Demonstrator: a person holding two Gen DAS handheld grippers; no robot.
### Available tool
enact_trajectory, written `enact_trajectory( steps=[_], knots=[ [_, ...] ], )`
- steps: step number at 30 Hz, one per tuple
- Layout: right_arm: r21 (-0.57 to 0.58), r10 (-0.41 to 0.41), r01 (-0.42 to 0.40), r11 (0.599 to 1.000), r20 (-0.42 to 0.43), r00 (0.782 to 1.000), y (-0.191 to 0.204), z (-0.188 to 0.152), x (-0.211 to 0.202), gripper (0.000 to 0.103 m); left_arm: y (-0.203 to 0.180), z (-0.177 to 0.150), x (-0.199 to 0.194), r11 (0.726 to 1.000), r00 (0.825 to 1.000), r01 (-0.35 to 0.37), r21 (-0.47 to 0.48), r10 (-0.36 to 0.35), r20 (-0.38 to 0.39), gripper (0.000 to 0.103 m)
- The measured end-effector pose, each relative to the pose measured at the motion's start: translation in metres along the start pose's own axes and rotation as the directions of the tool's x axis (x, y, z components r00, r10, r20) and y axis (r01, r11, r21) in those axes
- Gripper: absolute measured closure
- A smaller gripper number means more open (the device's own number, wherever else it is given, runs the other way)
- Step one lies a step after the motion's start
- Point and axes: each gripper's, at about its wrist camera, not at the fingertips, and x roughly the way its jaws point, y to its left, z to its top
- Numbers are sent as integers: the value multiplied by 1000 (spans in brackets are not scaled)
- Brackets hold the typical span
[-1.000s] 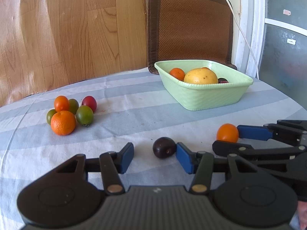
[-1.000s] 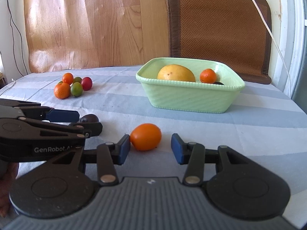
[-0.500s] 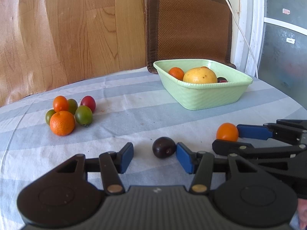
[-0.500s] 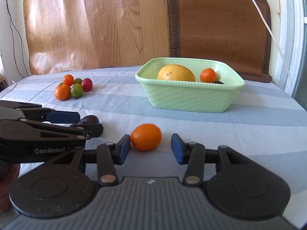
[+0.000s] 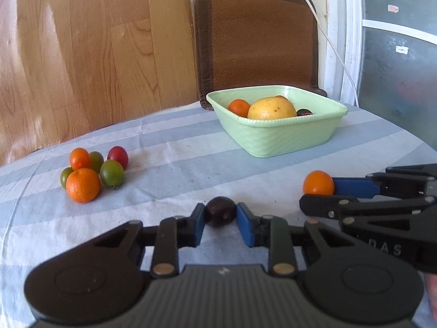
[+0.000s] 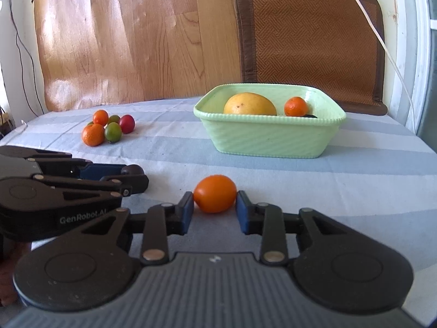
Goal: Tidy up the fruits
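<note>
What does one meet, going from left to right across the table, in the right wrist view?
Left gripper shut on the dark fruit → cluster of small fruits farther back → orange fruit in the right gripper, jaws closing → green basket.

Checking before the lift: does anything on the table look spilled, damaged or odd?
Nothing stands out. The bowl sits upright with fruit inside, a loose fruit cluster lies on the cloth, and each gripper holds one fruit: left the dark fruit, right, jaws closing, the orange fruit.
</note>
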Motion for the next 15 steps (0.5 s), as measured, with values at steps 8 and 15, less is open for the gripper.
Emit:
enact_trajectory(
  steps=[8, 15],
  knots=[
    [43, 26, -27, 999, 18, 999, -6, -1, -4, 67, 9, -1, -7, 998, 999, 37, -48, -35, 39, 78],
    [100, 43, -52, 994, 87, 995, -17, -1, -15, 67, 10, 0, -11, 996, 996, 63, -56, -60, 65, 78]
  ],
)
